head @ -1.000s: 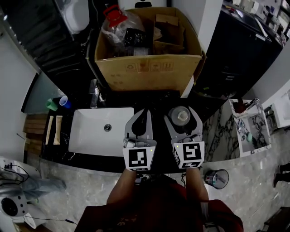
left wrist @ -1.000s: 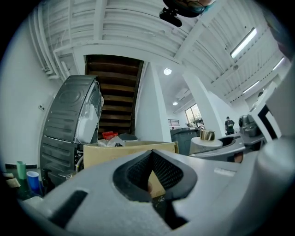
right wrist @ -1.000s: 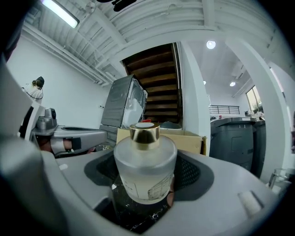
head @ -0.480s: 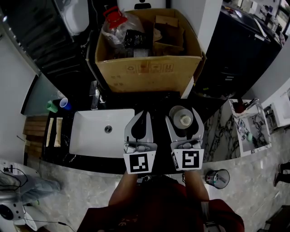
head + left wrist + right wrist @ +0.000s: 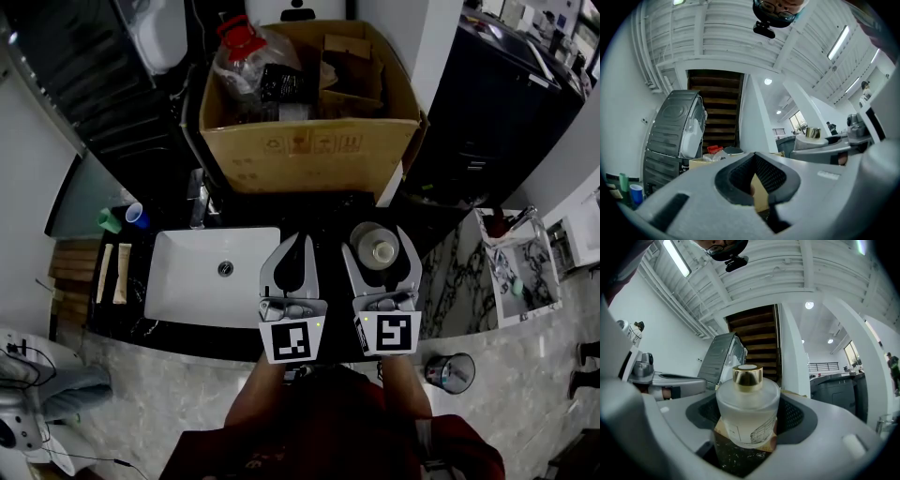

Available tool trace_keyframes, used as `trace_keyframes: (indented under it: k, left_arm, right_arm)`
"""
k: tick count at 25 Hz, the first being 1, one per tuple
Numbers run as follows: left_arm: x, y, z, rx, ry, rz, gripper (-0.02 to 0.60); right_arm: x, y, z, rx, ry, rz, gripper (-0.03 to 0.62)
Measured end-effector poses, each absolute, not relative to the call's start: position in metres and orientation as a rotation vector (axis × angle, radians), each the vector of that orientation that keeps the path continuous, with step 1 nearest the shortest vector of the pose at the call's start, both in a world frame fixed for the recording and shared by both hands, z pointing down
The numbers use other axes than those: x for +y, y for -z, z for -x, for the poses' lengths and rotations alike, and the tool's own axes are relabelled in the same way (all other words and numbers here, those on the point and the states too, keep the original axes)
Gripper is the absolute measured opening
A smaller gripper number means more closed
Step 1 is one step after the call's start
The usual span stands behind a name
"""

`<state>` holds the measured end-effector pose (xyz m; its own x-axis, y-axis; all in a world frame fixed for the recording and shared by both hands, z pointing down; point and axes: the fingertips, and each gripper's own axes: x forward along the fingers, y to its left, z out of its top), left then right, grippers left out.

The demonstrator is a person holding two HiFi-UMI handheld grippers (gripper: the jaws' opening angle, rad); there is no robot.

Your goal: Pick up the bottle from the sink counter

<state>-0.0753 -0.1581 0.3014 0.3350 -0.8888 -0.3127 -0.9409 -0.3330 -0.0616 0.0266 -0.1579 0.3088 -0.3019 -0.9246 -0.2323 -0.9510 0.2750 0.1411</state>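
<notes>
A round frosted-glass bottle (image 5: 375,247) with a gold cap sits upright between the jaws of my right gripper (image 5: 377,240), above the dark counter (image 5: 328,211) to the right of the sink. In the right gripper view the bottle (image 5: 747,413) fills the gap and both pads press on its sides. Its base hangs just above the speckled counter top. My left gripper (image 5: 300,242) hovers beside it, over the counter at the sink's right edge. Its jaws meet at the tips and nothing is between them (image 5: 757,180).
A white sink basin (image 5: 202,272) lies left of both grippers, with a faucet (image 5: 197,202) behind it. A large open cardboard box (image 5: 309,141) full of items stands right behind the counter. Green and blue cups (image 5: 122,216) sit at the far left. A small bin (image 5: 450,368) stands on the floor.
The right gripper, with the bottle in it, has come up slightly and tipped a little; over the last half second it has kept still. The left gripper has barely shifted.
</notes>
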Motion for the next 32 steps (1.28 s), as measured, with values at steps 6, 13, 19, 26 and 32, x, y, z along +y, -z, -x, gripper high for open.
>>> trace_keyframes:
  k: [6,13,19,26,32]
  left_arm:
    - [-0.157,-0.306,0.072,1.650,-0.324,2.376,0.003]
    - [-0.154,-0.304,0.068,1.639,-0.321,2.377,0.003]
    - [-0.152,-0.302,0.063,1.627,-0.324,2.374,0.003]
    - [-0.148,-0.300,0.061,1.623,-0.323,2.370,0.003]
    - [-0.145,-0.299,0.057,1.616,-0.322,2.376,0.003]
  right_arm:
    - [-0.155,-0.309,-0.029,2.435,-0.393,1.788,0.336]
    - [-0.155,-0.309,-0.032,2.443,-0.406,1.798,0.336]
    - [-0.155,-0.310,-0.034,2.448,-0.403,1.797,0.336]
    - [-0.153,-0.311,-0.037,2.450,-0.398,1.803,0.336]
    - [-0.150,-0.311,-0.041,2.443,-0.396,1.811,0.336]
